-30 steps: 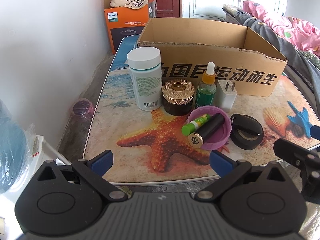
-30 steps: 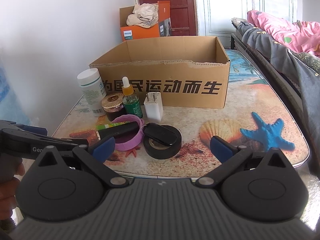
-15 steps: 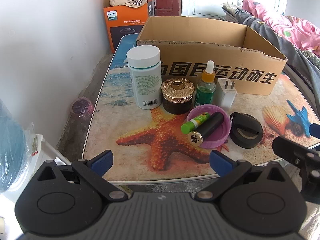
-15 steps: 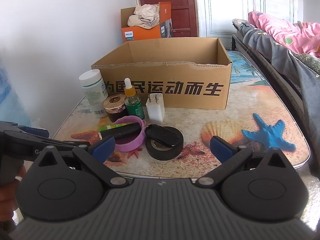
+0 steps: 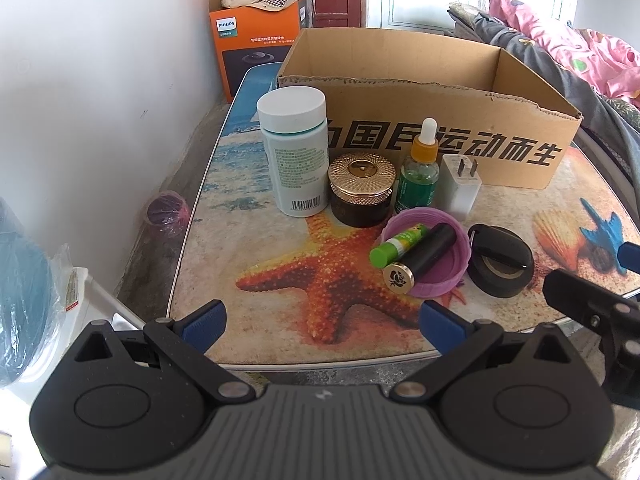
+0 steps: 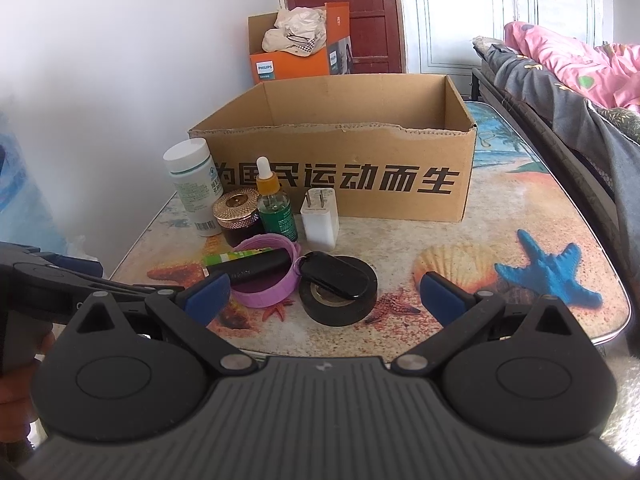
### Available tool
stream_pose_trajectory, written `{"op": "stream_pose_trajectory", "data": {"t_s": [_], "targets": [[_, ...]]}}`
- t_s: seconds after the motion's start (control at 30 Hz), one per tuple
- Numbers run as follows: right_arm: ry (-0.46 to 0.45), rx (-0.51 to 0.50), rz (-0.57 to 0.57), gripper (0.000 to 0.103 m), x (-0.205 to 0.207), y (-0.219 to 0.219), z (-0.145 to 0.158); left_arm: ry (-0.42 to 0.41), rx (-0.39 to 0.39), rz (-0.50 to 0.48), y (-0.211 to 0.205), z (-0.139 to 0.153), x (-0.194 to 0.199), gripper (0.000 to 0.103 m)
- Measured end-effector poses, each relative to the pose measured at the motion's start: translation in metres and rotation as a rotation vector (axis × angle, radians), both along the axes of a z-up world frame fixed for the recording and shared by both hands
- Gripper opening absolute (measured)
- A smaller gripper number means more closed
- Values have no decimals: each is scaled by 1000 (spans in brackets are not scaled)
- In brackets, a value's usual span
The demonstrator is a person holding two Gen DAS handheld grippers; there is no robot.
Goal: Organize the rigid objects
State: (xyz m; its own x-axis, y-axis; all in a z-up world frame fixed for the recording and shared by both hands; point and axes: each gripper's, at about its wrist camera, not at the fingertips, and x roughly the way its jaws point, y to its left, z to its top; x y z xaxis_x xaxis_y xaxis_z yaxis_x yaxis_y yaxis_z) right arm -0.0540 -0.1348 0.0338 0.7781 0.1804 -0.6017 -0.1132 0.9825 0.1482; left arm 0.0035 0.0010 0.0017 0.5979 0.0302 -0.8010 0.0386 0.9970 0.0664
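I am holding my left gripper spread wide and gripping nothing, low in the frame at the table's near edge. My right gripper is likewise parted and empty, framing the black tape roll.

Probably I am lining up a first pick, so both are hanging back.

Just beyond, the purple lid is lying open side up at centre frame, cradling a green lip balm and a black lipstick tube. Both tubes are lying flat, long axes running lower left to upper right, the lipstick's rose-stamped end toward me.

Behind them the white pill bottle, gold-lidded jar, dropper bottle and charger plug are standing upright, prongs up.

The cardboard box, open side up in the upper frame, is likely the destination.
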Motion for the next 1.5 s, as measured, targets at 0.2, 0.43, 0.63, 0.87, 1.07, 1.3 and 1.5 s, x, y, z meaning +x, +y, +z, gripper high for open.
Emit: {"op": "stream_pose_trajectory", "data": {"t_s": [0.2,0.43,0.63,0.87,1.07,1.3,1.5], "targets": [[-5,5,4,102,3,-2,-2,12,12,-5,-3,-4,4,103],[-19,3,-5,102,8,-11,-3,6,17,-45,-11,-5,9,103],[-63,14,34,101,16,-32,3,-39,12,-162,-31,-1,10,103],[5,204,179,91,57,-65,6,-123,-78,-383,-56,8,0,102],[153,339,286,56,102,-68,-17,-105,-109,-492,-85,3,2,85],[281,398,329,37,129,-62,-49,-8,-149,-487,-99,-14,19,49],[375,473,302,31,129,-70,-65,41,-187,-472,-98,-23,31,44]]}}
